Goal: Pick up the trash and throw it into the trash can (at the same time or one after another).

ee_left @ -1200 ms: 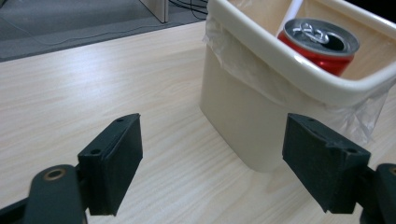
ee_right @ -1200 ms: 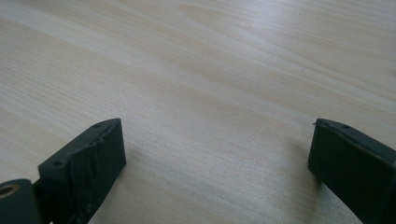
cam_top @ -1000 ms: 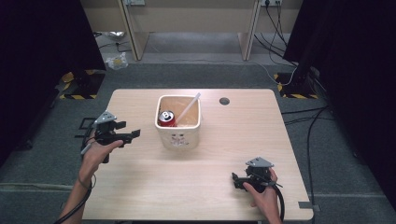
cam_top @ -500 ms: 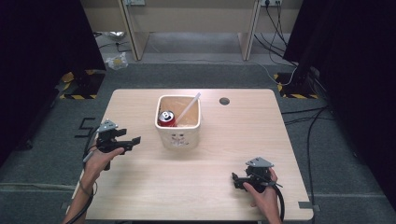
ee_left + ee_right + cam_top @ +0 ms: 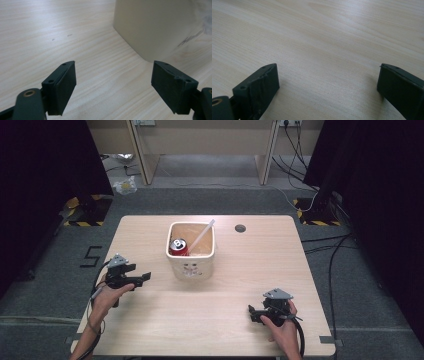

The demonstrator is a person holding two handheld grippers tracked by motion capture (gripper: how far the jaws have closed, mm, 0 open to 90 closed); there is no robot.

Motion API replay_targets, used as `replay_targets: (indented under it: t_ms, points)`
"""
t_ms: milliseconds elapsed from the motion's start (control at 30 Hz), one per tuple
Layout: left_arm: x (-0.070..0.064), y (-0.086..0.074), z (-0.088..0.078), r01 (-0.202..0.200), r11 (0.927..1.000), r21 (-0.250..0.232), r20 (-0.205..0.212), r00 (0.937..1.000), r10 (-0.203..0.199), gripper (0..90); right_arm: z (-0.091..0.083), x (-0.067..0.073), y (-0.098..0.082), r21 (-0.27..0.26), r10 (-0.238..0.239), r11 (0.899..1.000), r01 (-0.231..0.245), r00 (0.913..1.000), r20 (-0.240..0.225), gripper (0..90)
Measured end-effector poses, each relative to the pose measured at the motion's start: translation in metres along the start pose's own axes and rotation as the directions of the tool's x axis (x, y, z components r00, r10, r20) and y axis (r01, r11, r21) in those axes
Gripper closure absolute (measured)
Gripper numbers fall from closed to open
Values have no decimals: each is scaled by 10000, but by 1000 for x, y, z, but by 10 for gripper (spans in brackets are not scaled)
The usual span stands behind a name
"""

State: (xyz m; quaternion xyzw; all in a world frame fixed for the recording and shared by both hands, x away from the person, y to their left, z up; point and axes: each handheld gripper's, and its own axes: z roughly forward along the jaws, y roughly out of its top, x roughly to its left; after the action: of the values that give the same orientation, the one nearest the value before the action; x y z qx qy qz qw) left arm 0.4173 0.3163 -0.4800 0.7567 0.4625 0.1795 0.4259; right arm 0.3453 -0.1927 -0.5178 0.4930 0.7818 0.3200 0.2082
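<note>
A cream square bin [image 5: 190, 265] stands in the middle of the wooden table [image 5: 240, 280]. Inside it lie a red drink can [image 5: 177, 246] and a white stick [image 5: 202, 236] that leans on the far right corner. My left gripper [image 5: 142, 279] is held just above the table, left of the bin and apart from it, pointing right. It is open and holds nothing. In the left gripper view the left gripper [image 5: 113, 85] faces the bin's wall [image 5: 150, 25]. My right gripper [image 5: 253, 313] rests at the near right, open and pointing left. The right gripper [image 5: 328, 87] has bare wood between its jaws.
A dark round cable hole [image 5: 240, 228] sits in the tabletop at the far right of the bin. Beyond the table are desk legs [image 5: 262, 155], cables [image 5: 300, 195] on the grey floor and a crumpled bag [image 5: 124, 185]. Black curtains flank both sides.
My left gripper has drawn back toward the person, away from the bin's left side, and come lower. The right gripper has stayed where it was.
</note>
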Motion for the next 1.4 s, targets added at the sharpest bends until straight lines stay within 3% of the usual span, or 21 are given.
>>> replay_targets:
  t_ms: [533, 1400]
  points:
    - [-13, -19, 12, -191, 9987, 480, 239, 9996, 180, 196, 0, 0, 0, -1, 6, 10000, -6, 10000, 0, 43]
    - [-27, -37, 8, -567, 9948, 848, 311, 9980, 542, 196, 0, 0, 0, -1, 5, 10000, -5, 10000, 0, 43]
